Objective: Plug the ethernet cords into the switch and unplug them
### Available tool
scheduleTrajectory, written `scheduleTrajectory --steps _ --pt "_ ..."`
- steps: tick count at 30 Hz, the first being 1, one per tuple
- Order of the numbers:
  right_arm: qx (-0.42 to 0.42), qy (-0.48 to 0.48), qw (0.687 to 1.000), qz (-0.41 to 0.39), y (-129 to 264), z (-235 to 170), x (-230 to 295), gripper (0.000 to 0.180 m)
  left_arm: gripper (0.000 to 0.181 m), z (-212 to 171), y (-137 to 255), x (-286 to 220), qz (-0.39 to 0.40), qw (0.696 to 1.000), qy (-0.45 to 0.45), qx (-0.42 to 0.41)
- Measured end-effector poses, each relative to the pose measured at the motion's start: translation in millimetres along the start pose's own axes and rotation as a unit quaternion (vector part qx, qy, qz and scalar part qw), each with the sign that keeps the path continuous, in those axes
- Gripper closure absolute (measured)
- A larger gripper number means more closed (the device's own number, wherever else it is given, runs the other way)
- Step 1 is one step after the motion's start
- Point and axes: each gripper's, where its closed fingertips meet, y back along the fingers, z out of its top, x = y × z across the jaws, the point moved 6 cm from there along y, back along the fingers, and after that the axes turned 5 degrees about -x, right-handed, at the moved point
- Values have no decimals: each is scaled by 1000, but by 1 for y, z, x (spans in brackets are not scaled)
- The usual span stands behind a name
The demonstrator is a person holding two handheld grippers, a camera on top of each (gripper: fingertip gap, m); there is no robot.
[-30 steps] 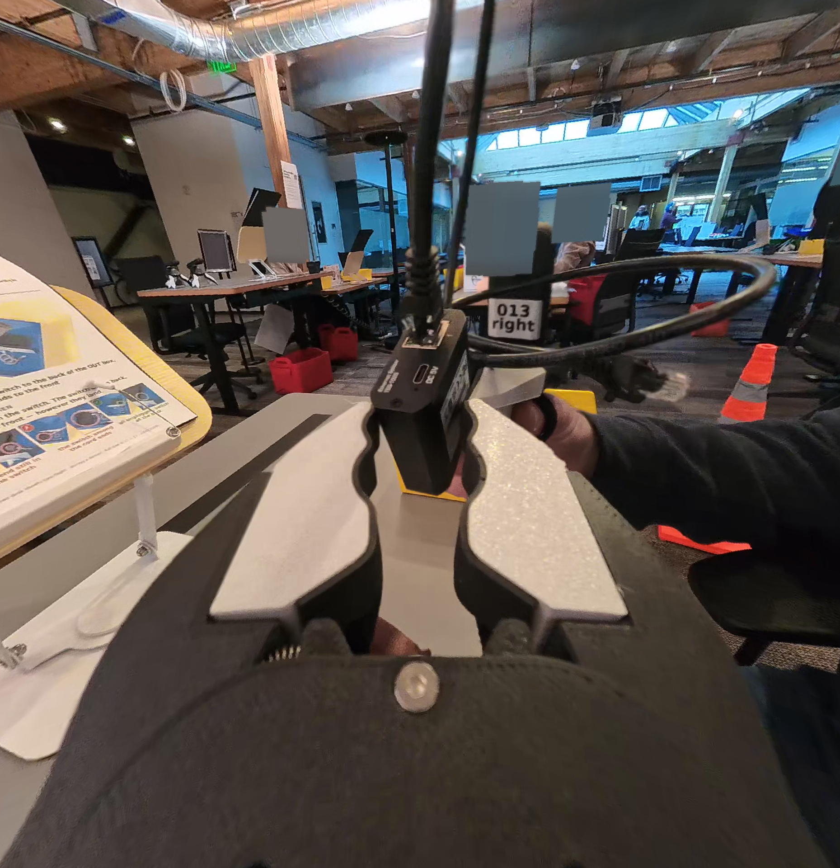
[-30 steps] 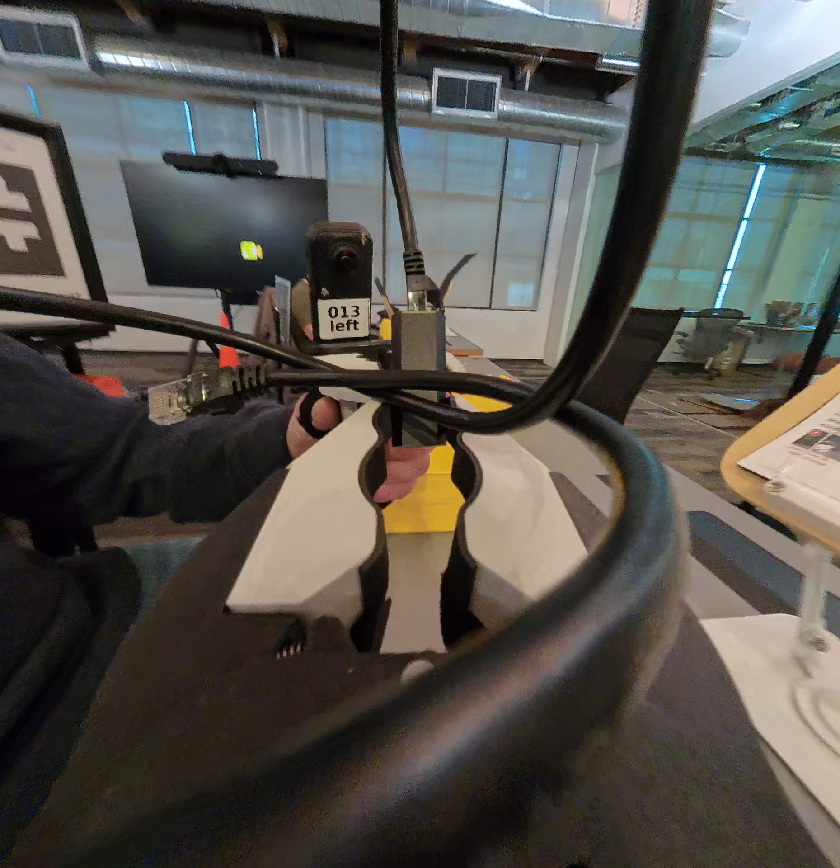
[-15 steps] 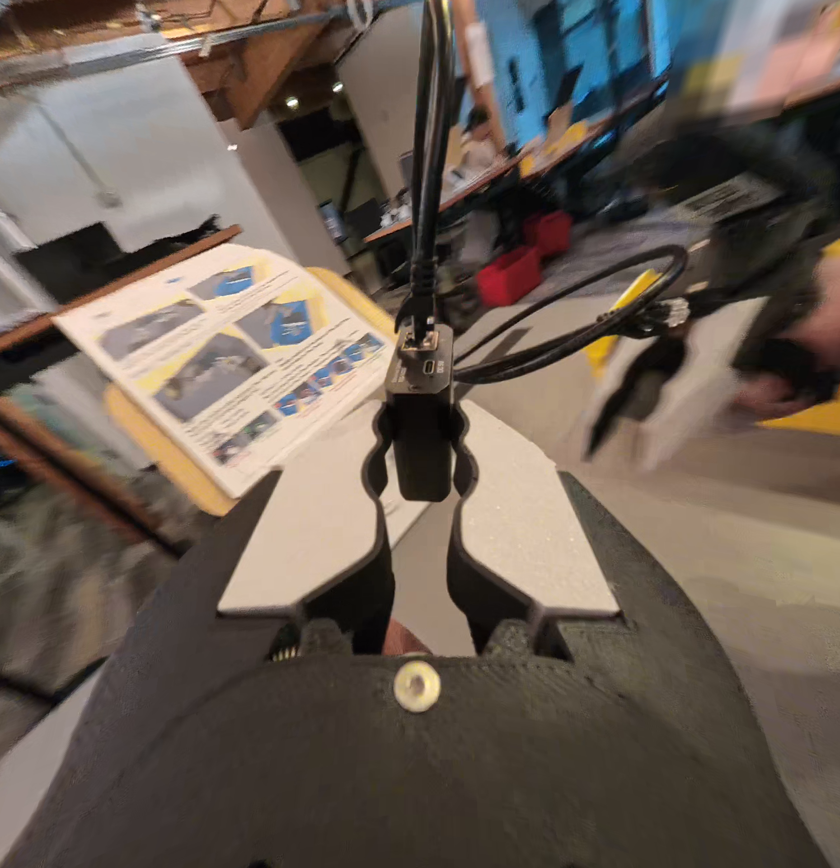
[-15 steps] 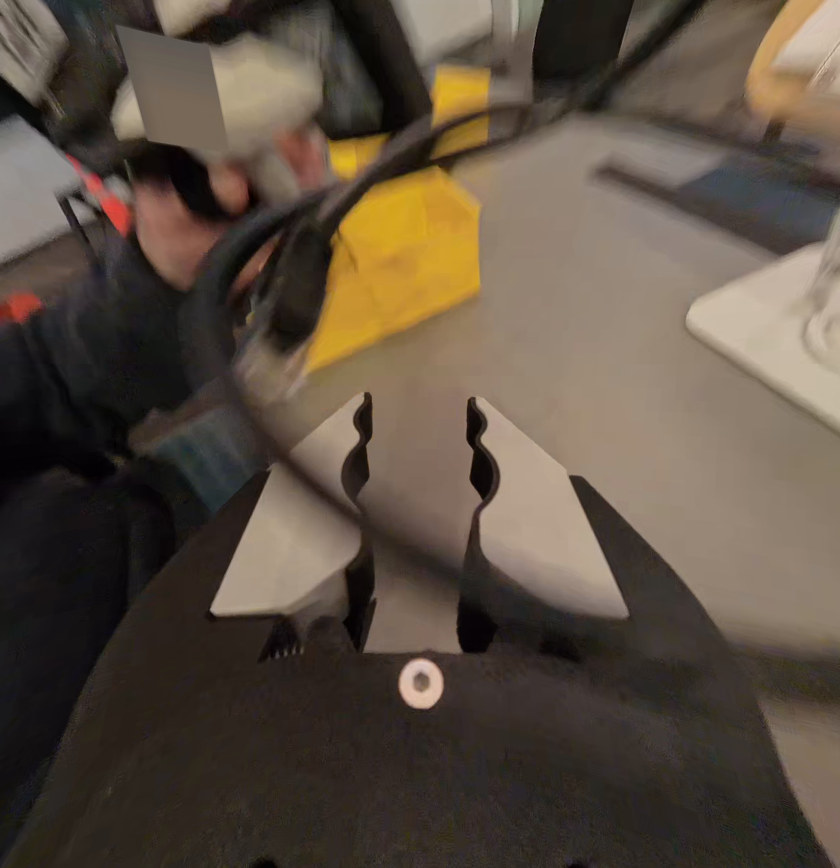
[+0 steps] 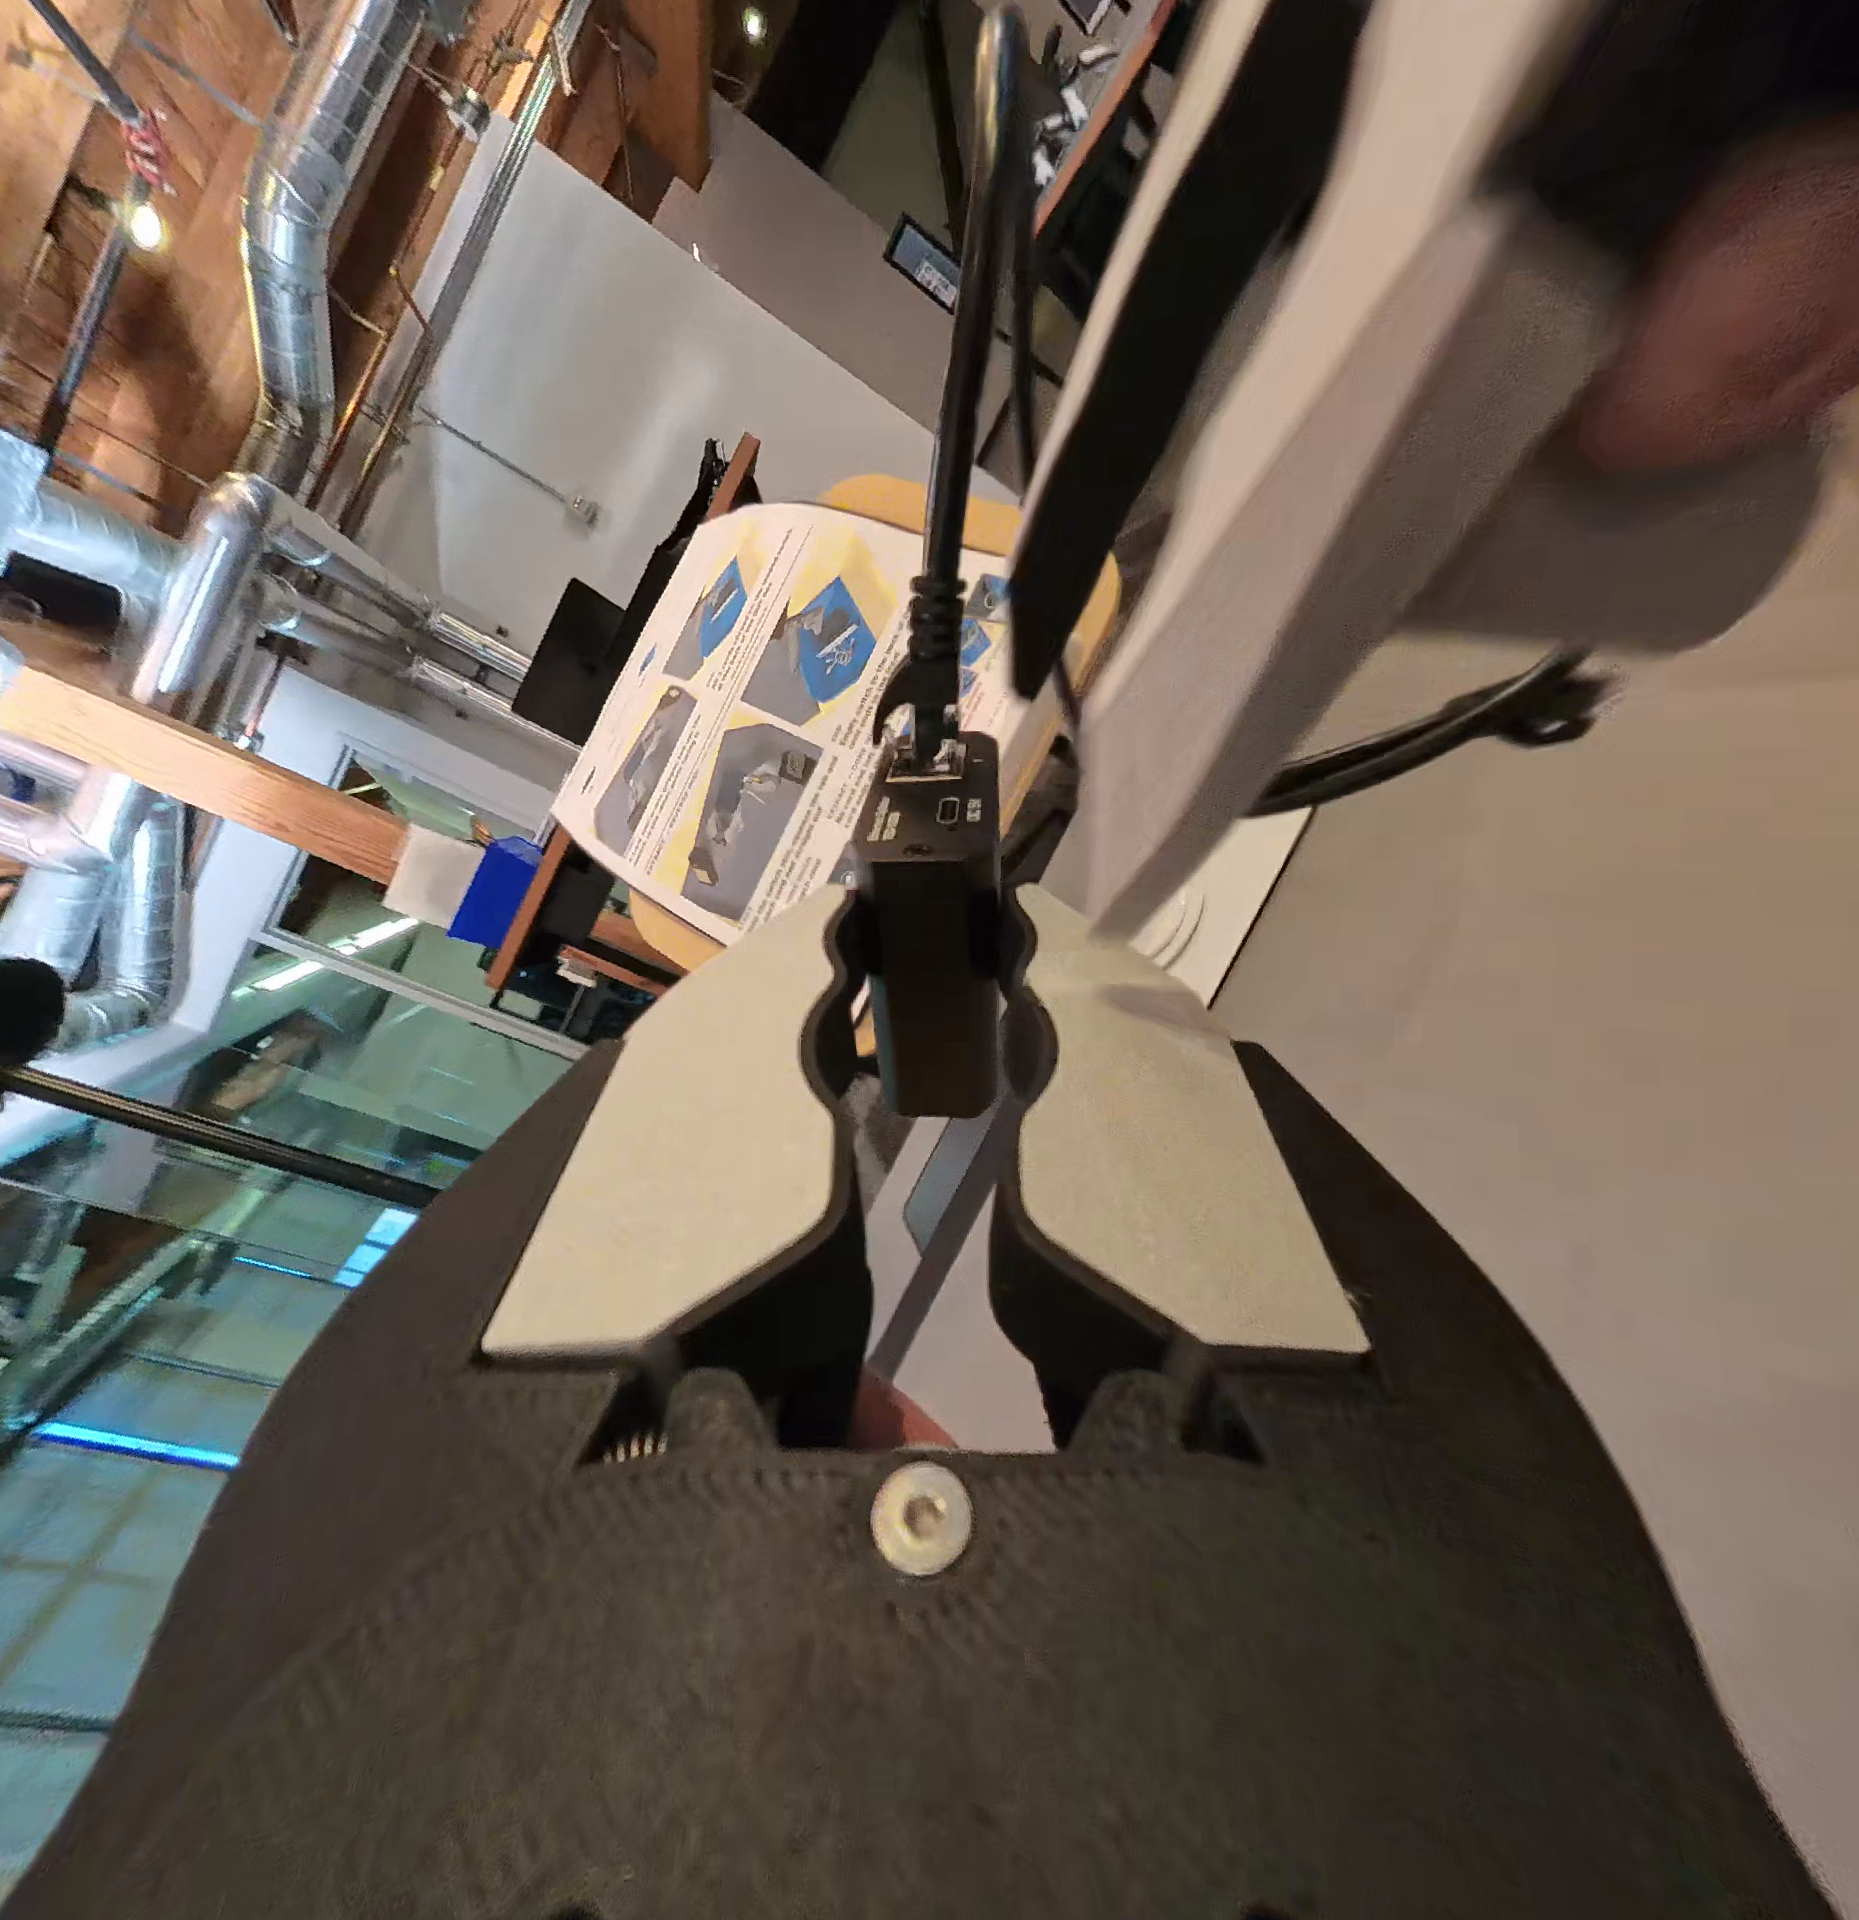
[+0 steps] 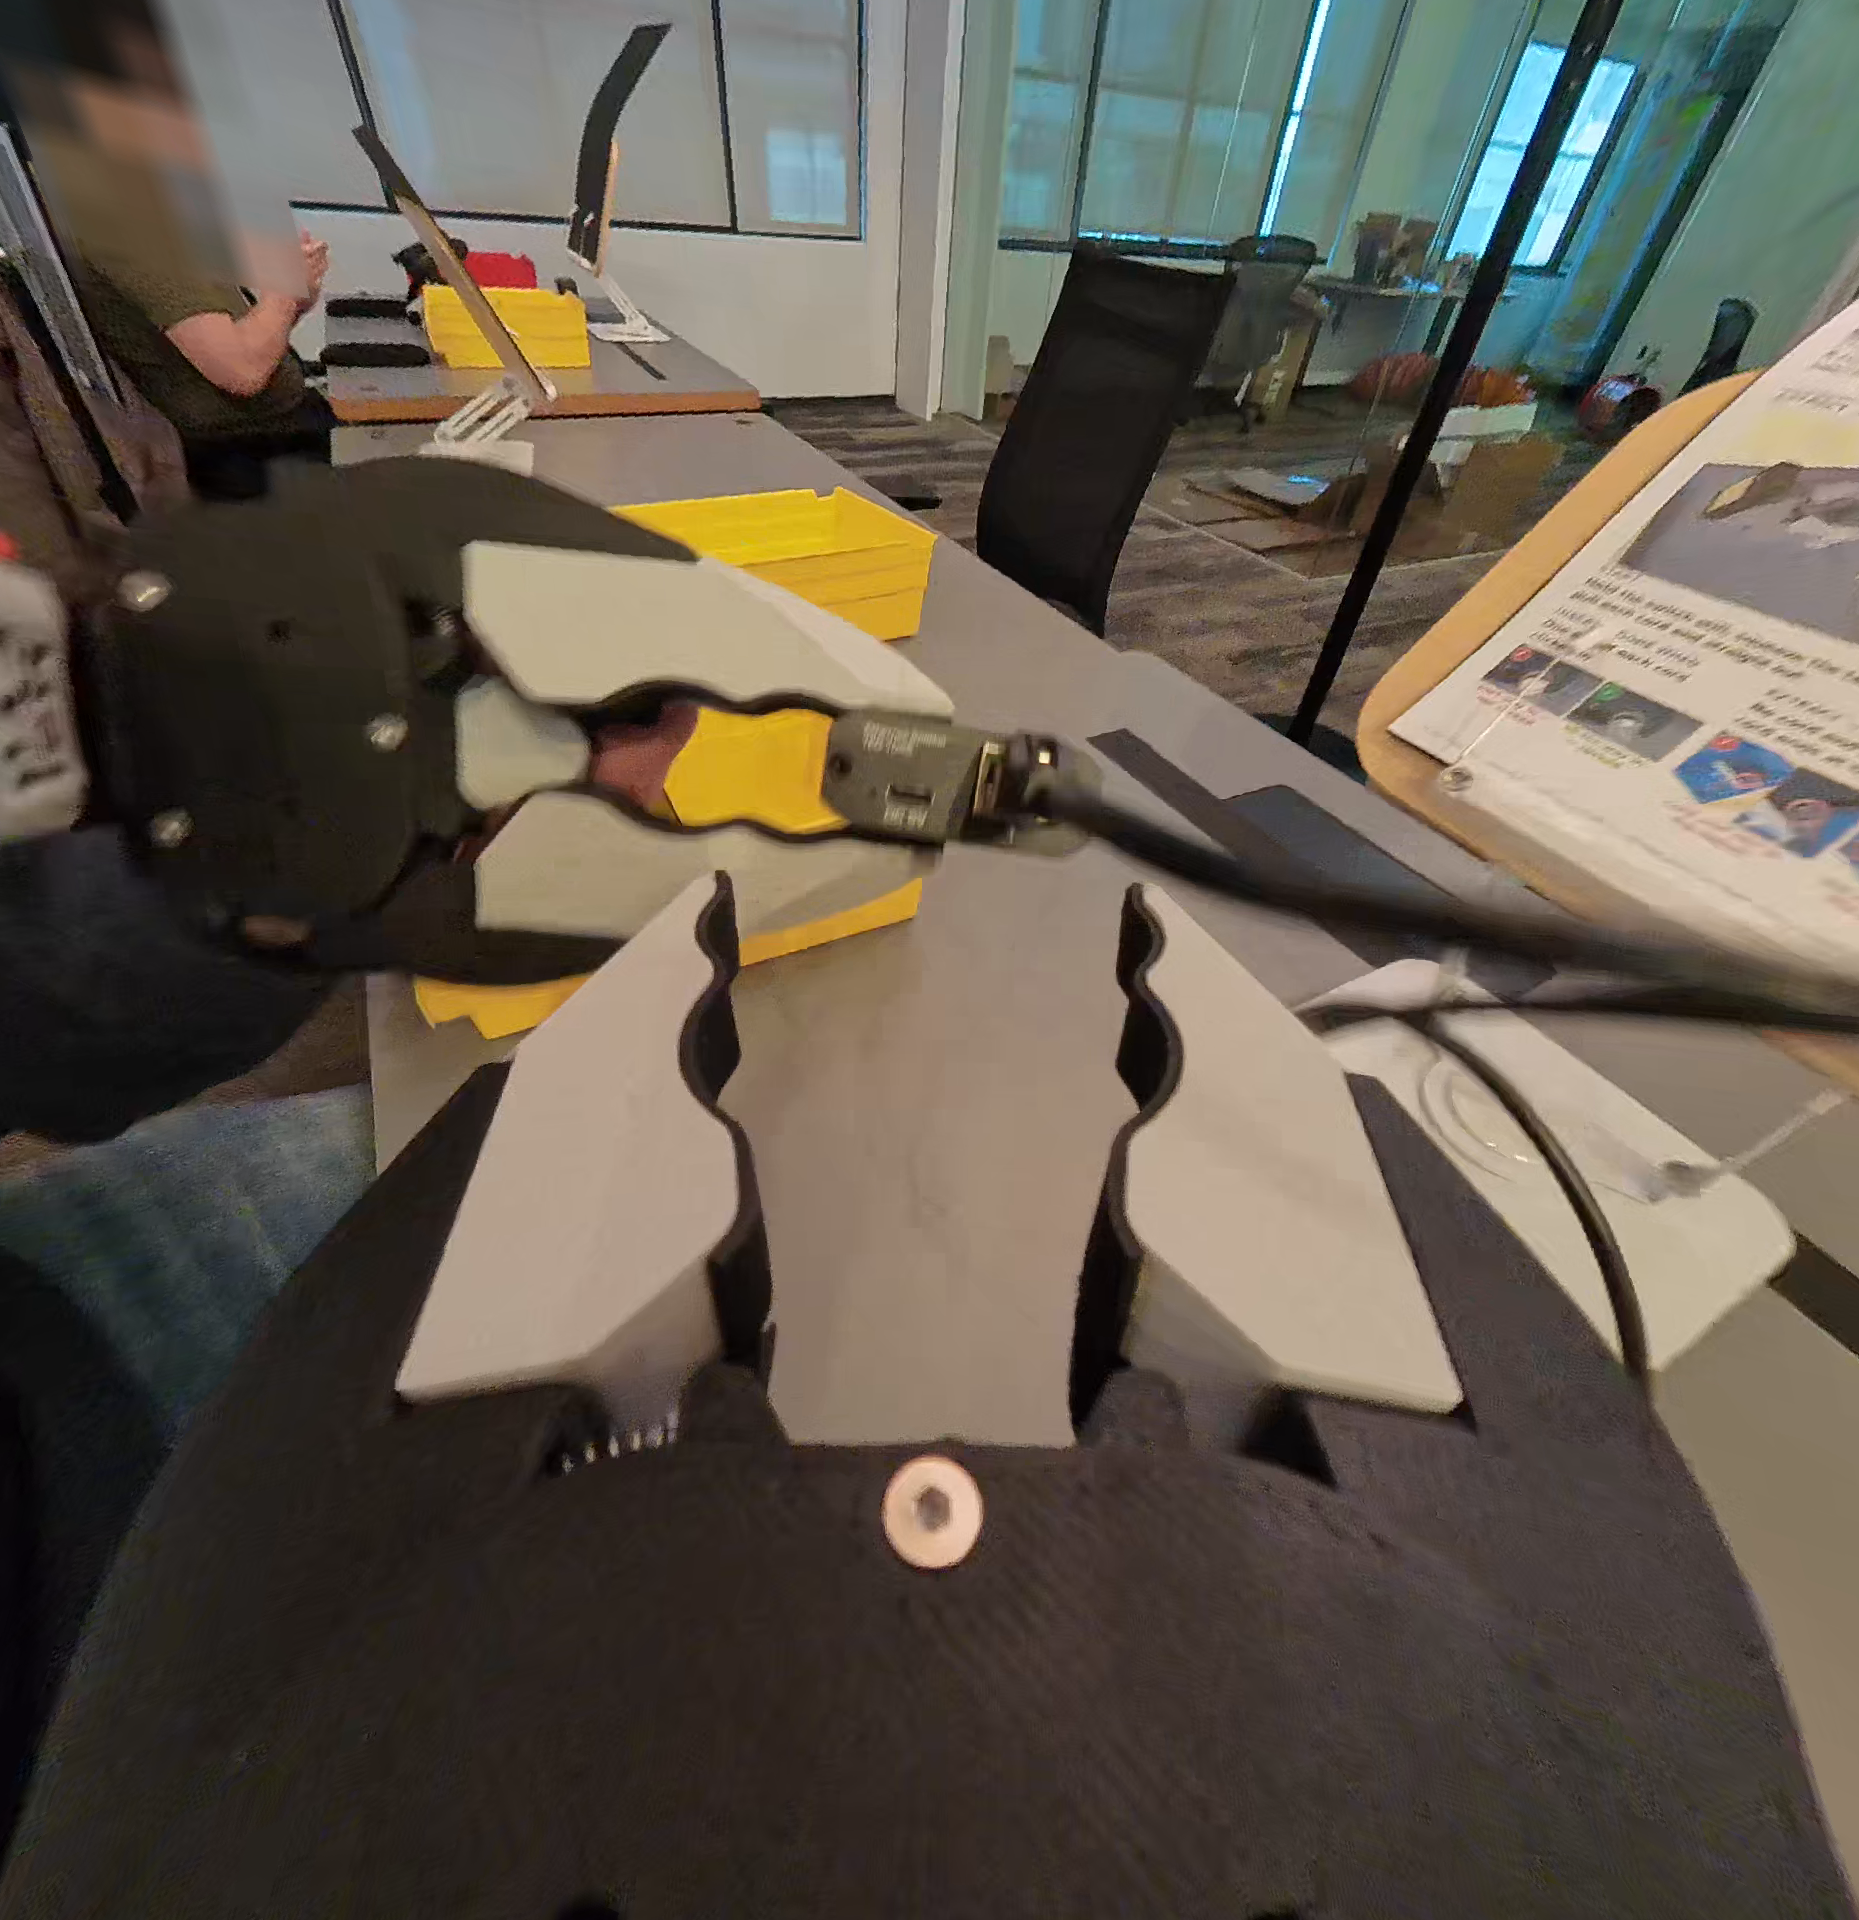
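Grey bench (image 6: 1018, 665) carries everything; yellow bins (image 6: 800, 540) sit on it toward the far-left side, one behind the left gripper, another further back. Instruction sheet (image 6: 1735, 665) on a tan board leans on a clear stand with a white base (image 6: 1590, 1164) at the right edge of the bench; same sheet (image 5: 759, 707) shows behind the switch in the left wrist view. Black office chair (image 6: 1091, 436) stands off the bench's far side, a person sits at another desk back left. Left gripper (image 6: 883, 779) is held sideways above the bench, fingers (image 5: 717, 1091) clamped on the switch (image 5: 935, 935), a small black box gripped about its lower half with the port end sticking out past the fingertips. In the right wrist view the switch (image 6: 904, 779) points right, in front of a yellow bin. One black ethernet cord (image 5: 956, 416) is plugged into the port end, its plug (image 6: 1018, 779) seated; cord (image 6: 1424, 894) runs off right across the stand base. A second, thinner black cable (image 6: 1548, 1143) loops over the white base. Right gripper (image 6: 930, 997) is spread wide with nothing between the fingers (image 6: 592, 1143), only bare bench, sitting just below and near the switch. In the left wrist view the right gripper (image 5: 1268, 520) looms blurred at upper right, just beside the cord; another cord piece (image 5: 1424, 727) passes under it.
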Motion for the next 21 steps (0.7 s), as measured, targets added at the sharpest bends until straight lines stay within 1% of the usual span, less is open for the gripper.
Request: scheduleTrajectory --steps 1,3,6,9,12,14,16,18,19,21 --pt "-6 -16 1000 10 -7 -1 -1 106 158 2 0 -5 -2 1000 -18 6" --pt "-38 -67 996 32 -12 1 -6 116 157 3 0 -12 -6 999 -40 8" --pt "-41 -71 996 35 -17 -7 -10 123 157 2 -2 -16 -7 998 -54 17" --pt "-33 -82 995 46 -15 -11 -13 123 157 2 -3 -21 -10 998 -59 13" --pt "-50 -81 994 55 -10 -12 -15 123 157 6 -4 -22 -16 998 -60 -8" --pt "-69 -100 990 76 -6 -12 -16 123 157 8 -1 -20 -50 997 -4 -55" --pt "-83 -120 986 82 -2 -15 -21 123 154 7 4 -14 -88 988 86 -90" --pt "-109 -133 980 96 4 -15 -25 123 139 4 9 -5 -113 969 184 -117" --pt "-118 -137 978 104 8 -15 -25 123 132 1 10 -2 -133 957 230 -122" --pt "-132 -133 973 135 13 -14 -22 123 123 -2 11 0 -173 926 307 -138"
